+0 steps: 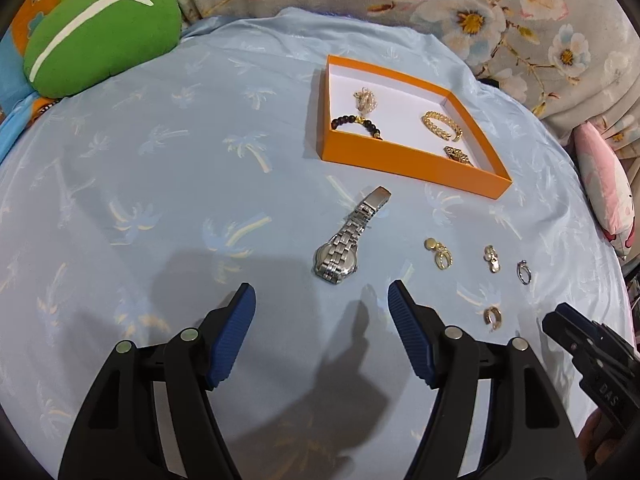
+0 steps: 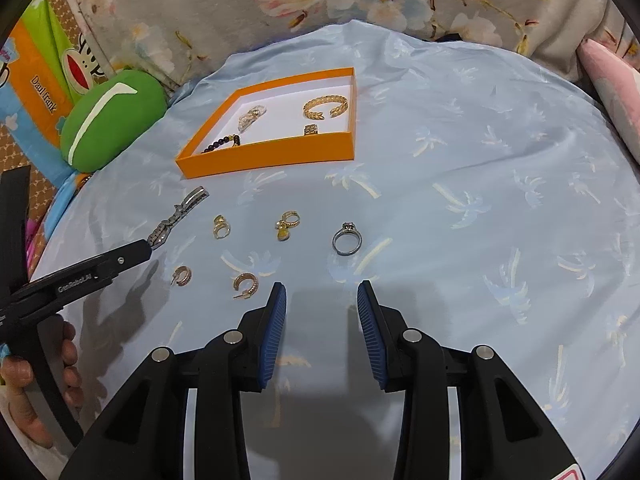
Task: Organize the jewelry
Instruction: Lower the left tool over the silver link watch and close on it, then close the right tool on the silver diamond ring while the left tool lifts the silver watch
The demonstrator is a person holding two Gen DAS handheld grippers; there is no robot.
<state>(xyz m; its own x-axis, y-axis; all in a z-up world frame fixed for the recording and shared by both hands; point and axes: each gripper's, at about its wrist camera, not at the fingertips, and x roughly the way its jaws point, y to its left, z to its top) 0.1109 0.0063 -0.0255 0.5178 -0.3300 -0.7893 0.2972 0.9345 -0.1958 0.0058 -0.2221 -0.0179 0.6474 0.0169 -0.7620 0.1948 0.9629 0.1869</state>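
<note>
An orange tray [image 1: 404, 160] [image 2: 264, 158] on the blue cloth holds a gold cuff [image 1: 442, 124] [image 2: 325, 107], a black bead bracelet [image 1: 356, 123] [image 2: 222, 143], a pale chain bundle [image 1: 364, 100] [image 2: 251, 117] and a small gold piece [image 1: 458, 155] [image 2: 311, 130]. A silver watch [image 1: 340, 248] [image 2: 176, 216] lies just ahead of my open, empty left gripper [image 1: 322, 296]. Gold earrings [image 1: 438, 254] [image 2: 221, 227], [image 1: 492, 258] [image 2: 288, 224], [image 1: 493, 315] [image 2: 246, 285], [image 2: 183, 276] and a silver ring [image 1: 523, 272] [image 2: 347, 238] lie loose. My right gripper [image 2: 322, 294] is open and empty, near the ring.
A green cushion [image 1: 100, 32] [image 2: 108, 120] sits at the far left. A floral blanket [image 1: 500, 8] lines the back. A pink pillow [image 1: 606, 184] lies at the right edge. The left gripper's body [image 2: 80, 276] shows at the left of the right wrist view.
</note>
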